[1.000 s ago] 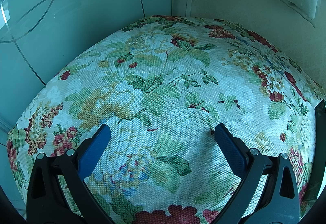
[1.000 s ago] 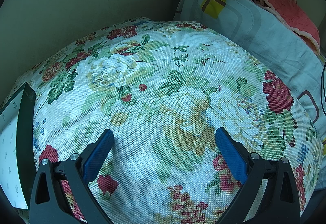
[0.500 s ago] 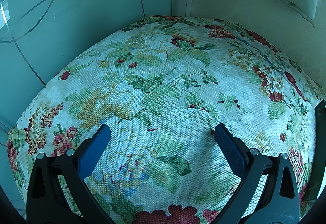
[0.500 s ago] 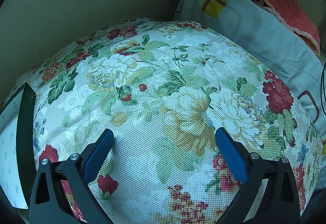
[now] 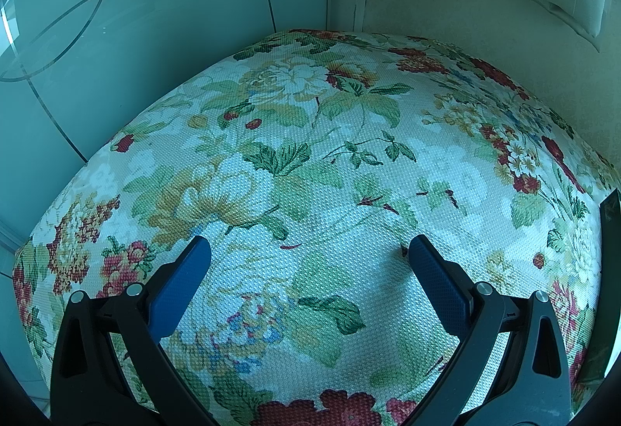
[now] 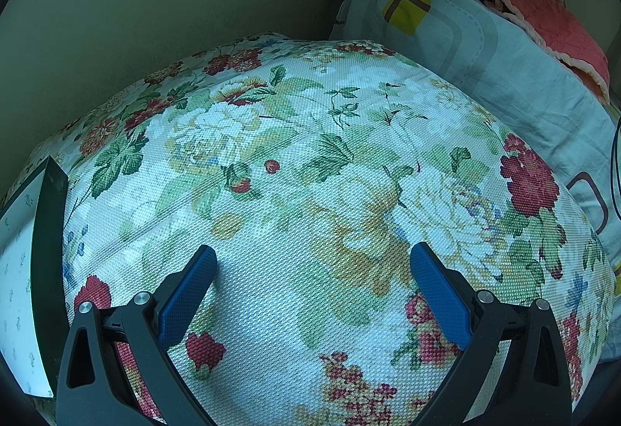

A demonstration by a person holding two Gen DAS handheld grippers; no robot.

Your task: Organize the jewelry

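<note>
Left gripper (image 5: pixel 308 251) and right gripper (image 6: pixel 312 261): jaws apart, empty, over floral cloth (image 6: pixel 310 193). No jewelry visible; approach dark-edged box (image 6: pixel 48 232) at 9 o'clock slowly.

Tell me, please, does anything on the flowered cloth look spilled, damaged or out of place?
Nothing stands out. The flowered cloth lies smooth and unstained. Both the left gripper and right gripper are open and empty. No jewelry is visible; only a dark-edged box shows at the cloth's edge.
</note>
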